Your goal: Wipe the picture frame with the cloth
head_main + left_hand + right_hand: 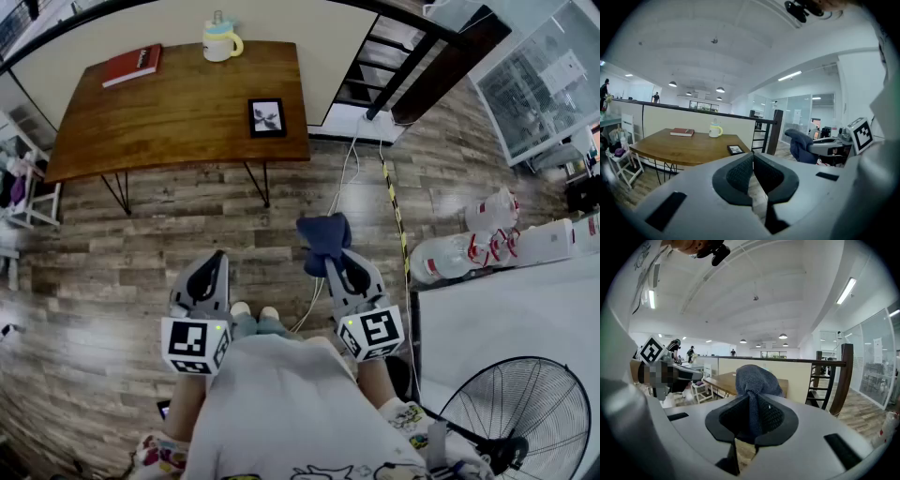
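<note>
A small black picture frame (267, 117) lies flat near the right front corner of the wooden table (178, 112); it also shows as the frame (736, 149) in the left gripper view. My right gripper (330, 260) is shut on a dark blue cloth (322, 240), which bunches out past the jaws as the cloth (754, 380). My left gripper (216, 262) is shut with nothing between its jaws, as the left gripper (753, 157) shows. Both grippers hang over the wooden floor, well short of the table.
A red book (132, 66) and a white mug with a yellow handle (221, 42) sit at the table's far side. A white cable (342, 187) runs across the floor. A staircase (394, 66) stands to the right, a fan (516, 412) near my right side.
</note>
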`<state>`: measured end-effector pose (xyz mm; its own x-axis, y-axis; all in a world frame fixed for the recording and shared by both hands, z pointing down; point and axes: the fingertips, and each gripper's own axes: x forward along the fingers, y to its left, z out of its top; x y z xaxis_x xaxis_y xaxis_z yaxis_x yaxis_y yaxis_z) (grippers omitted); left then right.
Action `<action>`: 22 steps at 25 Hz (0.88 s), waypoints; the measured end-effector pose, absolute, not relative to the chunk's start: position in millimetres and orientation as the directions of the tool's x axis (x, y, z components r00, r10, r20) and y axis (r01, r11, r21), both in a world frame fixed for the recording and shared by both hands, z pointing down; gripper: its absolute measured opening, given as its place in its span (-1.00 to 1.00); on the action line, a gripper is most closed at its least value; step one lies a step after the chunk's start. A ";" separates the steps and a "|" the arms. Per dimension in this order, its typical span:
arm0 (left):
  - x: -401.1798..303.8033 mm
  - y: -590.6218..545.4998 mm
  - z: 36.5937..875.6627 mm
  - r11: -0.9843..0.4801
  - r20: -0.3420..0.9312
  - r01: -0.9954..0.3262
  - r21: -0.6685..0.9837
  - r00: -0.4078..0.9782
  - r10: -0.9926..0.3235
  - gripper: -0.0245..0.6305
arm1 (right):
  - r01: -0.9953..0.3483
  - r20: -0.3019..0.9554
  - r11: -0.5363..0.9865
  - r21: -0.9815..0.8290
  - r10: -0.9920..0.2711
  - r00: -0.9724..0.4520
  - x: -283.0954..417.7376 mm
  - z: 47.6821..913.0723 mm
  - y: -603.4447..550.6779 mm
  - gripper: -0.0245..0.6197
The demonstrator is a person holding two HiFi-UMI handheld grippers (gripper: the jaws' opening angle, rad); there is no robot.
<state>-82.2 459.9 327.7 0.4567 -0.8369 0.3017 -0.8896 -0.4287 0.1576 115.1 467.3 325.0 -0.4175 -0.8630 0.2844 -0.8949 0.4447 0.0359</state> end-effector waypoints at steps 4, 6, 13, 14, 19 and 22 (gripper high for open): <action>-76.1 462.4 327.6 -0.424 0.310 -0.894 0.148 0.449 -0.838 -0.91 | -0.895 0.280 0.445 0.035 -0.864 -0.419 122.0 322.3 468.8 -0.79; -72.9 464.1 328.0 -0.417 0.310 -0.896 0.149 0.443 -0.841 -0.90 | -0.893 0.277 0.448 0.036 -0.863 -0.422 126.0 321.2 470.1 -0.78; -54.4 470.3 323.6 -0.399 0.286 -0.904 0.150 0.426 -0.858 -0.78 | -0.885 0.243 0.466 0.008 -0.859 -0.450 143.2 319.0 473.9 -0.78; -50.8 470.8 322.9 -0.402 0.284 -0.903 0.151 0.430 -0.857 -0.64 | -0.884 0.241 0.468 0.007 -0.859 -0.453 145.1 318.8 474.3 -0.78; -40.4 469.4 322.1 -0.412 0.283 -0.900 0.143 0.436 -0.854 -0.44 | -0.882 0.234 0.471 -0.007 -0.857 -0.460 150.4 321.4 473.5 -0.78; -39.8 461.5 325.0 -0.412 0.289 -0.900 0.141 0.436 -0.852 -0.38 | -0.882 0.242 0.471 -0.014 -0.854 -0.460 150.9 325.1 467.4 -0.78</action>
<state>-39.8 461.5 325.0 0.4356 -0.8525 0.2890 -0.9001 -0.4122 0.1408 150.9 467.4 325.1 -0.4600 -0.8543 0.2421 -0.8821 0.4709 -0.0142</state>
